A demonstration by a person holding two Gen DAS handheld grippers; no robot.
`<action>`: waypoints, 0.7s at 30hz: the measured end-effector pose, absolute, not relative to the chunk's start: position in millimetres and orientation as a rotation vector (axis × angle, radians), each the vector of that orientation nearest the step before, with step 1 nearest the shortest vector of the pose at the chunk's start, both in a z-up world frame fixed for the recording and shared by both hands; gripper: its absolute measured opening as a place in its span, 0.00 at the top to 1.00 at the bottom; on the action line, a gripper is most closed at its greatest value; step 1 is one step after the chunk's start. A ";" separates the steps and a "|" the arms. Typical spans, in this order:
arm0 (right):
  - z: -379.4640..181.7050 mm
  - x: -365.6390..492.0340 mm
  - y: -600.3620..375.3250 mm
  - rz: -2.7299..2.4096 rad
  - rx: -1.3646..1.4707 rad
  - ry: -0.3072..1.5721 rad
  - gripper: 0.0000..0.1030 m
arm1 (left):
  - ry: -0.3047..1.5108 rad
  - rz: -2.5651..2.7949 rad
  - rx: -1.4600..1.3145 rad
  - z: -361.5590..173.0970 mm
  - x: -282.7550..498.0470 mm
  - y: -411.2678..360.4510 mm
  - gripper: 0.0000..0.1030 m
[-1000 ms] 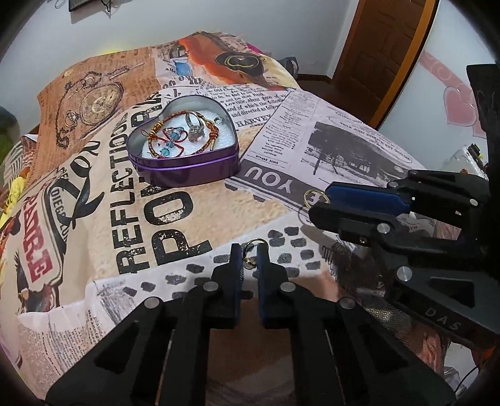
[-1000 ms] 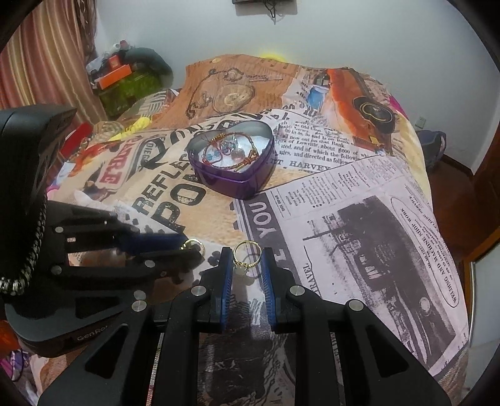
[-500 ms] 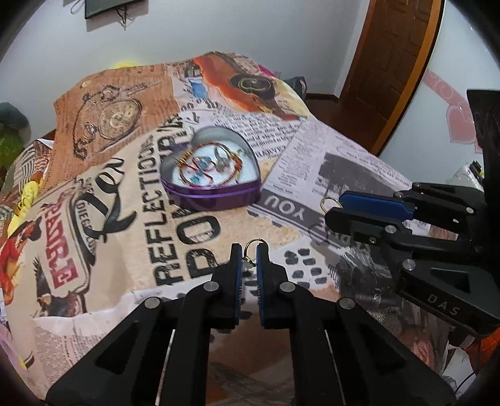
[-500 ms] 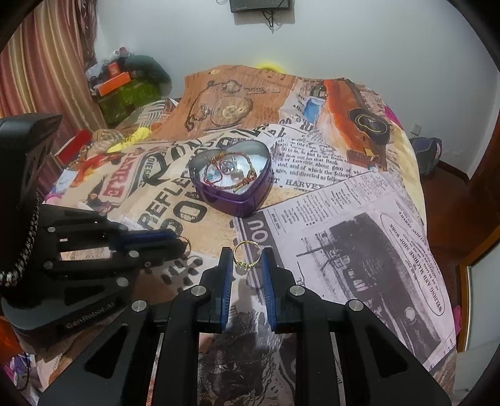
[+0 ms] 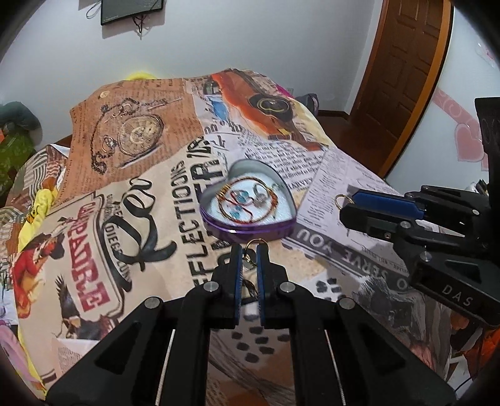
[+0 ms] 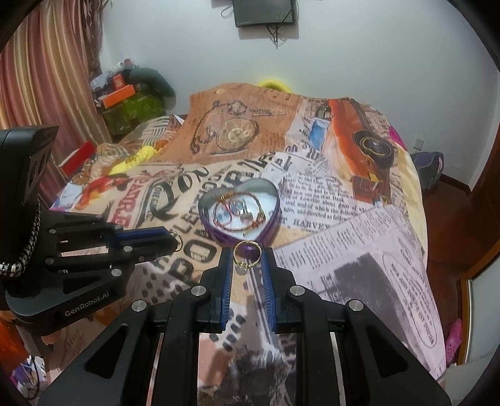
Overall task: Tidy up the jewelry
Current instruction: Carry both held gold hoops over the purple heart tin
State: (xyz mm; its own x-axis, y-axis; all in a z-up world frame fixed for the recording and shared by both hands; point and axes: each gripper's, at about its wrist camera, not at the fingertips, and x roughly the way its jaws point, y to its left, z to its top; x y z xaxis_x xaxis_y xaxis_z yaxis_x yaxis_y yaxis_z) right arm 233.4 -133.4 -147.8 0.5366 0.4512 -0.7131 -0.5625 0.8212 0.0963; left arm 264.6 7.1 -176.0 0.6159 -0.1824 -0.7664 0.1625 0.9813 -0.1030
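A purple heart-shaped tin stands open on the printed bedspread with bangles and blue-stone pieces inside. My left gripper is shut on a gold ring and holds it in the air just before the tin's near wall. My right gripper is shut on a second gold ring with a small pale stone, also raised just short of the tin. Each gripper shows in the other's view, left and right, both off to the tin's sides.
The bedspread with newspaper and pocket-watch prints covers the bed. A wooden door is at the right. Curtains and a cluttered stand with boxes are at the left. A dark screen hangs on the wall.
Both grippers have risen off the bedspread with their rings and pulled back, so the tin now sits farther away and more of the bed and wall shows.
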 end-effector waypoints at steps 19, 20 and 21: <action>-147.9 275.0 -117.6 0.600 -0.126 0.780 0.84 | 0.845 -0.191 -0.055 -174.1 302.9 22.8 0.93; -148.5 276.8 -117.5 0.599 -0.125 0.782 0.84 | 0.846 -0.191 -0.053 -175.8 304.8 22.1 0.93; -149.4 278.6 -117.3 0.599 -0.123 0.784 0.84 | 0.848 -0.193 -0.053 -177.5 306.1 21.4 0.93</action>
State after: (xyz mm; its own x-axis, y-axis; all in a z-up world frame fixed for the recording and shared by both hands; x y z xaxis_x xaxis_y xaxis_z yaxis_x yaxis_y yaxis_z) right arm 278.6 -117.3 -149.4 0.5520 0.4611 -0.6948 -0.5497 0.8277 0.1127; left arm 306.1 21.4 -177.5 0.6449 -0.1906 -0.7402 0.1482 0.9812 -0.1235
